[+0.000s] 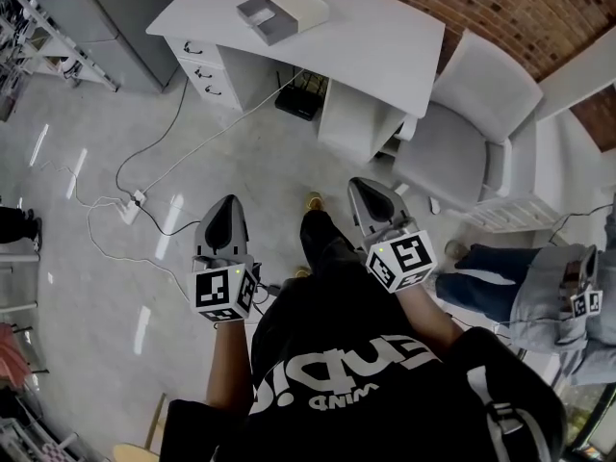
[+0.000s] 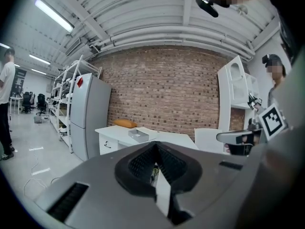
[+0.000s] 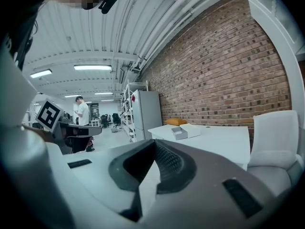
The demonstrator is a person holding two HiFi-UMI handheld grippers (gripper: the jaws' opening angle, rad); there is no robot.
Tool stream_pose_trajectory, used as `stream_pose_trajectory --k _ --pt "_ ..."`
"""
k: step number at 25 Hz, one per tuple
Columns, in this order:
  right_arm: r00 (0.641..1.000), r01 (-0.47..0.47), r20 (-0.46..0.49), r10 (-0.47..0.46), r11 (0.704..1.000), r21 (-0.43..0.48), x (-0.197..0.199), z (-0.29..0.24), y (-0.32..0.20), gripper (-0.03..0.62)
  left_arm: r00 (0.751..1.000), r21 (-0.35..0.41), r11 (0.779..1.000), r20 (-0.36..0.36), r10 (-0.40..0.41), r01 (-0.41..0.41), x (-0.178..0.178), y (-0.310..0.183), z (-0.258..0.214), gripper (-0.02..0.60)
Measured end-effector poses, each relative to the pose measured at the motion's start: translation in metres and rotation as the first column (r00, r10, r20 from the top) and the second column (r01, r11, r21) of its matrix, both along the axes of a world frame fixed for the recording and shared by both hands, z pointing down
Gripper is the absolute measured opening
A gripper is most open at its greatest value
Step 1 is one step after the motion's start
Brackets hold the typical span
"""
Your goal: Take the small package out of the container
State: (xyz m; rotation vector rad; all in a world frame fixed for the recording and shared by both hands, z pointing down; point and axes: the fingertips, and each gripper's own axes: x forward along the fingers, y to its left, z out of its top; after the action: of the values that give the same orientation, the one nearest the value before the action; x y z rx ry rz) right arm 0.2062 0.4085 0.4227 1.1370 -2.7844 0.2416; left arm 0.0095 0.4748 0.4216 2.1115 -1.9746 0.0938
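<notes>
- The step in hand looks like the approach, with nothing grasped yet; the person stands on the floor well short of the white desk [image 1: 385, 46], facing it.
- The grey container [image 1: 266, 17] sits on the desk top, towards its far left part; a flat white piece [image 1: 300, 4] touches the container's right side, lid or package I cannot tell.
- The small package itself cannot be made out from here; I judge it to be inside the container, on the desk.
- The left gripper [image 1: 224, 221] is held well apart from the desk, its jaws pressed together on nothing; the right gripper [image 1: 371, 200] is likewise well short of the desk, jaws closed and empty.
- The next move calls for stepping up to the desk; then parting one gripper's jaws above the container before lowering them onto the package.
</notes>
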Motion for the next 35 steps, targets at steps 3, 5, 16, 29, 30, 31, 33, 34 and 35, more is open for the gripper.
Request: stream_pose_trajectory --k 3,5,16,29,30,31,33,34,35 --pt "1.000 -0.001 0.003 0.001 1.000 0.007 -0.004 0.001 -0.013 -0.002 1.000 0.030 1.000 0.010 -0.005 0.005 -0.005 -0.014 -0.004 0.005" --pt "1.000 -0.003 0.005 0.003 1.000 0.011 -0.005 0.002 -0.021 -0.002 1.000 0.040 0.999 0.015 -0.002 0.002 -0.007 -0.023 -0.004 0.005" --pt "0.999 -0.033 -0.001 0.033 0.999 0.012 -0.013 0.000 -0.082 -0.002 1.000 0.032 0.999 0.015 0.018 -0.019 -0.019 -0.082 -0.001 0.005" --pt "1.000 -0.016 0.015 0.016 1.000 -0.005 -0.043 -0.006 -0.169 -0.002 1.000 0.015 1.000 0.016 0.008 -0.008 -0.045 -0.167 -0.010 0.005" --pt "1.000 -0.013 0.016 0.013 1.000 -0.005 -0.045 -0.007 -0.176 -0.002 1.000 0.010 1.000 0.016 0.007 -0.007 -0.047 -0.173 -0.009 0.005" --pt "1.000 -0.010 0.016 0.010 1.000 -0.005 -0.046 -0.008 -0.182 -0.002 1.000 0.005 1.000 0.013 0.004 -0.004 -0.048 -0.180 -0.009 0.005" --pt "1.000 -0.006 0.015 0.006 1.000 -0.008 -0.048 -0.010 -0.196 -0.002 1.000 0.007 1.000 0.010 -0.001 0.001 -0.050 -0.193 -0.012 0.005" --pt "1.000 -0.005 0.014 0.005 1.000 -0.009 -0.049 -0.010 -0.203 -0.002 1.000 0.006 1.000 0.010 -0.002 0.001 -0.051 -0.200 -0.012 0.005" --pt "1.000 -0.004 0.013 0.004 1.000 -0.010 -0.049 -0.011 -0.211 -0.002 1.000 0.003 1.000 0.010 -0.002 0.002 -0.052 -0.207 -0.013 0.005"
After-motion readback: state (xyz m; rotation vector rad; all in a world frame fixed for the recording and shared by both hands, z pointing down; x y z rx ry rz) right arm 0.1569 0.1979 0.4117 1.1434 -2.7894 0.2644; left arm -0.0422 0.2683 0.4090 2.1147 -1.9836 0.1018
